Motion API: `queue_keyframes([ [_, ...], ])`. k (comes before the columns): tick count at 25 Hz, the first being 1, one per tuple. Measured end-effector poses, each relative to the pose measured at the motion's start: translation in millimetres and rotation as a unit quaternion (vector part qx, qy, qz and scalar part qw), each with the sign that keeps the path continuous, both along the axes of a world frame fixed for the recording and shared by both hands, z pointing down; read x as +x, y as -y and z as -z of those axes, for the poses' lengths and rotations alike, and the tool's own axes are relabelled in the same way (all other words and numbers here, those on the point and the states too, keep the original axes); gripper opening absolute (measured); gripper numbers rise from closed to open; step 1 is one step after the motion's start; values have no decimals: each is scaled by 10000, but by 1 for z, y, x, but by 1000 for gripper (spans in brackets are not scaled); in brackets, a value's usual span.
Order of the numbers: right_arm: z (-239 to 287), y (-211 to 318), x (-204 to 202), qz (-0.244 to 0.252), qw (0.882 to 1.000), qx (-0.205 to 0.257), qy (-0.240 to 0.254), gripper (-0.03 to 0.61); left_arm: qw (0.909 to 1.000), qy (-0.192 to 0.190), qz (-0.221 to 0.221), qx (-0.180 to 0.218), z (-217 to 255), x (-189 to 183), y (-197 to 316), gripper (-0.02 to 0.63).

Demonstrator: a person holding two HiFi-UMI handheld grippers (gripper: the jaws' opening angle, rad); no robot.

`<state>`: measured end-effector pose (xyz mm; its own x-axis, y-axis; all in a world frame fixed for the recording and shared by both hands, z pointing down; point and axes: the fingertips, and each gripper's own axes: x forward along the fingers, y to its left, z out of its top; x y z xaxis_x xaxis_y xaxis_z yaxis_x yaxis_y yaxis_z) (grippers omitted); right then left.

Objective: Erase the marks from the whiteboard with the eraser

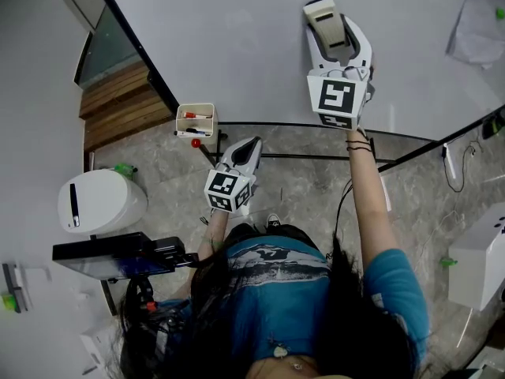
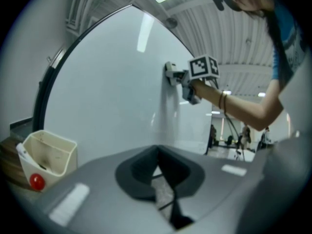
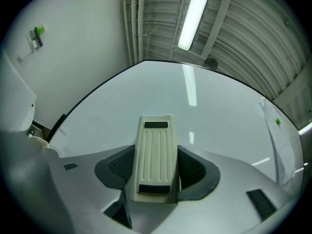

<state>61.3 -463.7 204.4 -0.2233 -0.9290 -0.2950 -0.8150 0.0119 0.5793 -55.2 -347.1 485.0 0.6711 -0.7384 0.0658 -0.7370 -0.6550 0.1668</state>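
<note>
The whiteboard (image 1: 237,46) fills the top of the head view, and I see no marks on its white face. My right gripper (image 1: 329,16) is raised against it, shut on the cream ribbed eraser (image 1: 325,22). In the right gripper view the eraser (image 3: 155,157) stands lengthwise between the jaws, pointing at the whiteboard (image 3: 209,116). My left gripper (image 1: 247,147) hangs lower, near the board's bottom edge, shut with nothing in it. Its own view shows my left gripper (image 2: 158,172), the whiteboard (image 2: 112,82), and the eraser (image 2: 170,73) meeting the board.
A cream marker tray (image 1: 196,121) with red-capped markers hangs at the board's lower edge, close left of my left gripper; the tray (image 2: 47,152) also shows in the left gripper view. A white rounded bin (image 1: 101,201), wooden steps (image 1: 122,105) and a white box (image 1: 477,263) stand on the floor.
</note>
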Motion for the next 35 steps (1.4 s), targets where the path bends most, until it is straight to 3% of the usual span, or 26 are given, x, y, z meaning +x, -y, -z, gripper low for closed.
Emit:
queue_keyframes([
  [9,-97,3,-95,303,9919,-559,-1102,262,9999,-28,129,-19,0,-19,-8,5],
  [16,-157,11,-133,301,9790,-753,-1870,262,9994,-45,324,-86,-5,-42,-5,5],
  [25,-148,10,-121,229,9779,-773,-1928,262,9995,-77,308,-60,-5,-41,-4,5],
  [35,-33,3,-28,-66,9927,-359,-1150,262,10000,-52,74,-30,-2,-21,-9,5],
])
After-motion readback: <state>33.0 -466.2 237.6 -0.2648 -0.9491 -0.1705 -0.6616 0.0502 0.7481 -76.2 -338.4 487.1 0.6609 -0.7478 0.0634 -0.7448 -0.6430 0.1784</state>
